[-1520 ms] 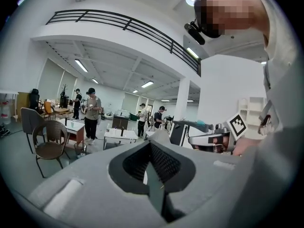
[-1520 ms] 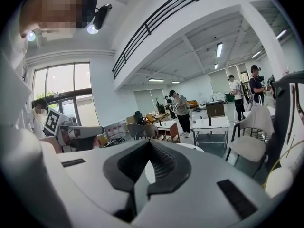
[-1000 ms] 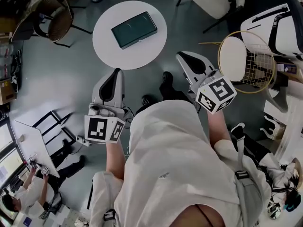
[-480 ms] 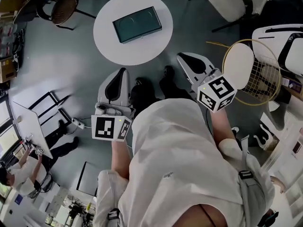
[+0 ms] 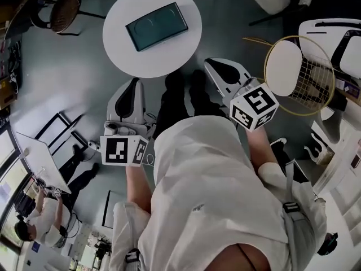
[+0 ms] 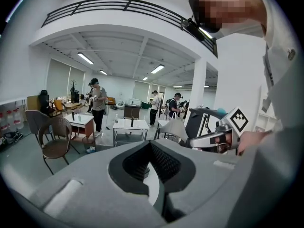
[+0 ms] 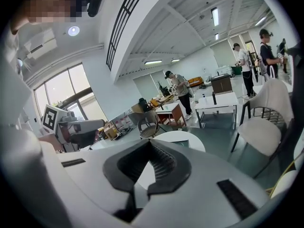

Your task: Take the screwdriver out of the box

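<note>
**Shoes (image 5: 174,82) now at the surface's (image 5: 121,52) near edge**

Earlier they stood further back. Box (image 5: 157,26) lies shut at the surface's middle, its inside hidden. Left tool (image 5: 133,84) and right tool (image 5: 216,66), jaws together and empty, are well apart from it.

The box (image 5: 157,26) is a flat, dark teal rectangle, apparently closed, with two faint ring shapes on its top. It lies slightly askew near the middle of the round white table (image 5: 124,49).
</note>
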